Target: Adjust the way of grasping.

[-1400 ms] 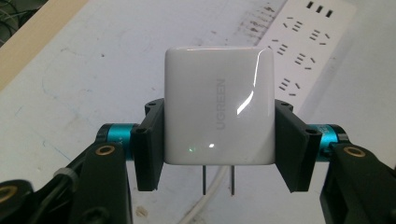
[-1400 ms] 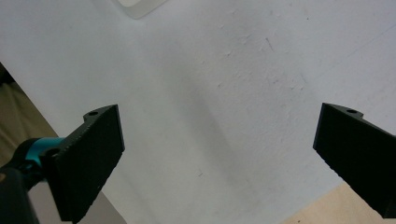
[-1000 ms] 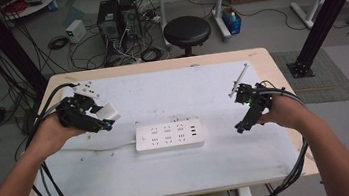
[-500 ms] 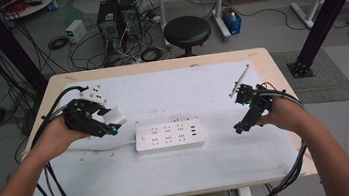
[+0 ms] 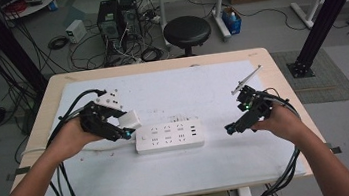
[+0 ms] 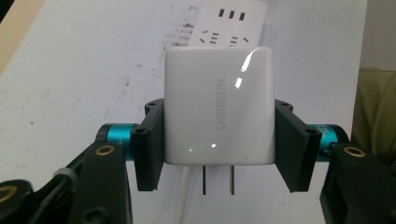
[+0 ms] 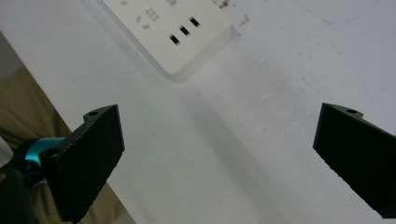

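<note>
Charger [image 5: 130,119], a white cube-shaped plug adapter, sits clamped in the left gripper [image 5: 124,127] in the high view, held just above the worktop [image 5: 181,172] beside the left end of the power strip [image 5: 169,136]. That strip lies flat with its long axis running left to right, sockets facing up, none occupied. Well apart on the right side, the right gripper [image 5: 231,128] hovers near the strip's right end.

From the left gripper view, the charger [image 6: 218,105] is squeezed between the two black jaws on its opposite sides, its two flat prongs pointing back toward the camera and its lettered face up. Beyond it lies the power strip [image 6: 229,23].

From the right gripper view, the right gripper [image 7: 215,140] stands spread wide with nothing between its jaws, above bare worktop [image 7: 280,70]; the power strip's [image 7: 173,32] end with three small slots lies ahead.
</note>
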`<state>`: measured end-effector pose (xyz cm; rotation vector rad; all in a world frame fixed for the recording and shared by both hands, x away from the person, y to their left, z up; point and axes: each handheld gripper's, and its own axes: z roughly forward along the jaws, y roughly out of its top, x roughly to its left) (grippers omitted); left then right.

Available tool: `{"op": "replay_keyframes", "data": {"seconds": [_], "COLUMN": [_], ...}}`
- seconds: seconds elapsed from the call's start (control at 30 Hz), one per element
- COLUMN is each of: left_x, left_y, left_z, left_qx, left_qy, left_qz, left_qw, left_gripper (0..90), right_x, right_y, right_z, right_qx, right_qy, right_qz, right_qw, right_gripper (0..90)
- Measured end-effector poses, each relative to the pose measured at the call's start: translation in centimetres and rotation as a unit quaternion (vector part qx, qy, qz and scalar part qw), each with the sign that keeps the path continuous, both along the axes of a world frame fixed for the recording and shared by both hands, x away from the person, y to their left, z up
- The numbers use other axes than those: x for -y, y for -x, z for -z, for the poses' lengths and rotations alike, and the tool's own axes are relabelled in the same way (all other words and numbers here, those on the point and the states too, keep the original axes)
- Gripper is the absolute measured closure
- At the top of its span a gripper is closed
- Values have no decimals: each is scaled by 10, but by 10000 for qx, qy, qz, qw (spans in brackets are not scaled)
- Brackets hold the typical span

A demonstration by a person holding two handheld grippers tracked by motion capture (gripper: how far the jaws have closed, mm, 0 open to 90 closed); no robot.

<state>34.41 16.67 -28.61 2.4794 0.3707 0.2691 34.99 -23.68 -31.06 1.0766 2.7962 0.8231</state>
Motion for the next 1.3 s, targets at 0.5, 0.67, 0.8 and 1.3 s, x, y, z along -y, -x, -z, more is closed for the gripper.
{"op": "replay_keyframes", "data": {"seconds": [0.5, 0.67, 0.8, 1.3], "left_x": [38, 50, 59, 83], "left_y": [7, 10, 12, 17], "left_z": [6, 7, 10, 16], "left_qx": [197, 247, 281, 380], "left_qy": [120, 121, 133, 388], "left_qz": [352, 478, 539, 991], "left_qw": [9991, 9985, 9981, 9936], "left_gripper": [424, 424, 424, 424], "right_x": [-17, -32, -40, -42], "right_y": [10, 12, 10, 5], "right_z": [-11, -12, -10, 6], "right_qx": [-571, -714, -912, -1823], "right_qy": [-2017, -2189, -2449, -3055], "right_qz": [183, 191, 292, 770], "right_qw": [9776, 9729, 9648, 9314], "right_gripper": [12, 12, 12, 45]}}
